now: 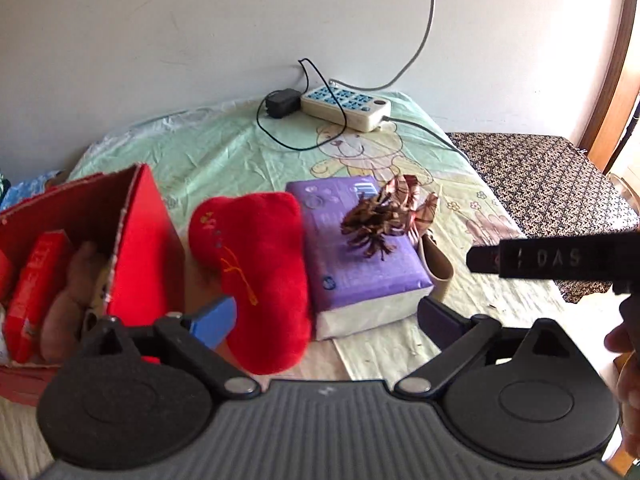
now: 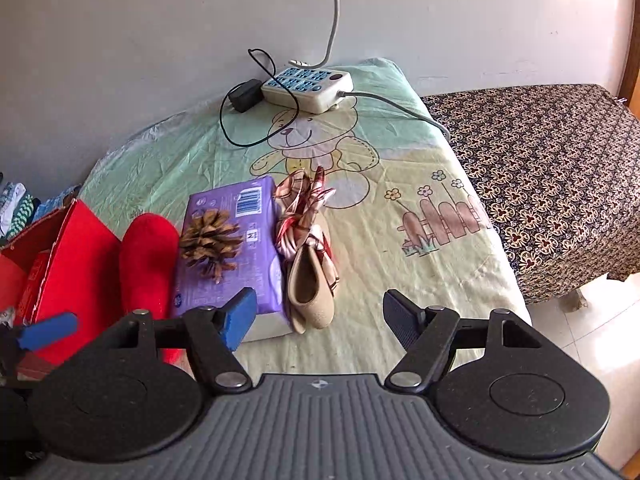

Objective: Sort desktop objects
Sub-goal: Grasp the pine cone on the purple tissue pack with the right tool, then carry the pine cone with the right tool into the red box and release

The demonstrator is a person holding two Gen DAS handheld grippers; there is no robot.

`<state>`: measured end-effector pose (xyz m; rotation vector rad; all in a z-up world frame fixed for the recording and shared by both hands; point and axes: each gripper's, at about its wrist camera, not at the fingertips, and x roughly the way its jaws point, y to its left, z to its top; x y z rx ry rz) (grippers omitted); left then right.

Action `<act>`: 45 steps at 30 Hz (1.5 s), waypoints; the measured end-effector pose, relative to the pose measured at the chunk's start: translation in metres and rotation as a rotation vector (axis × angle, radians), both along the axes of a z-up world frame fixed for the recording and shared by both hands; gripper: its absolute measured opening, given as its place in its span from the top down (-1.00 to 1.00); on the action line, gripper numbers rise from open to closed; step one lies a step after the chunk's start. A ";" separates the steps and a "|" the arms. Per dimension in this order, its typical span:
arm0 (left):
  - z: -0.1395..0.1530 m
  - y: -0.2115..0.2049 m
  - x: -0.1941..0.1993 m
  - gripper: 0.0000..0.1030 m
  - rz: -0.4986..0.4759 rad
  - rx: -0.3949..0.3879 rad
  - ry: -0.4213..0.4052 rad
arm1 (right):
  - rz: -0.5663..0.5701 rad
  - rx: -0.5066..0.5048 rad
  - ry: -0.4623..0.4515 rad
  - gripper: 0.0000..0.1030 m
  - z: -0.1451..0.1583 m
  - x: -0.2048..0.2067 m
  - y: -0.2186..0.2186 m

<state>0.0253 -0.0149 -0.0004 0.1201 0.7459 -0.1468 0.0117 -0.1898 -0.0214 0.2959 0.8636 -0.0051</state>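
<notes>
Left hand-held gripper (image 1: 326, 316) spread, red plush (image 1: 256, 272) between its fingers; right hand-held gripper (image 2: 320, 316) spread, shoe (image 2: 310, 292) just ahead.

One red cardboard box (image 1: 148, 240), one red plush heart (image 1: 256, 276), one purple tissue pack (image 1: 360, 264), one pine cone (image 2: 210, 240), one beige pouch (image 2: 312, 292) with one patterned scarf (image 2: 304, 204), one power strip (image 2: 308, 86), one black adapter (image 2: 245, 95).
</notes>
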 end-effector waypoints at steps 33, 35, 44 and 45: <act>-0.027 -0.040 0.045 0.06 -0.073 -0.062 -0.012 | 0.300 0.343 0.005 0.15 0.005 0.075 0.009; -0.015 -0.036 0.038 0.06 -0.072 -0.074 -0.045 | 0.311 0.342 -0.033 0.15 0.019 0.068 0.012; 0.033 0.052 0.005 0.06 0.036 -0.052 -0.194 | 0.444 0.370 -0.149 0.15 0.073 0.061 0.093; 0.034 0.070 0.003 0.06 0.053 -0.045 -0.202 | 0.464 0.371 -0.153 0.15 0.075 0.063 0.108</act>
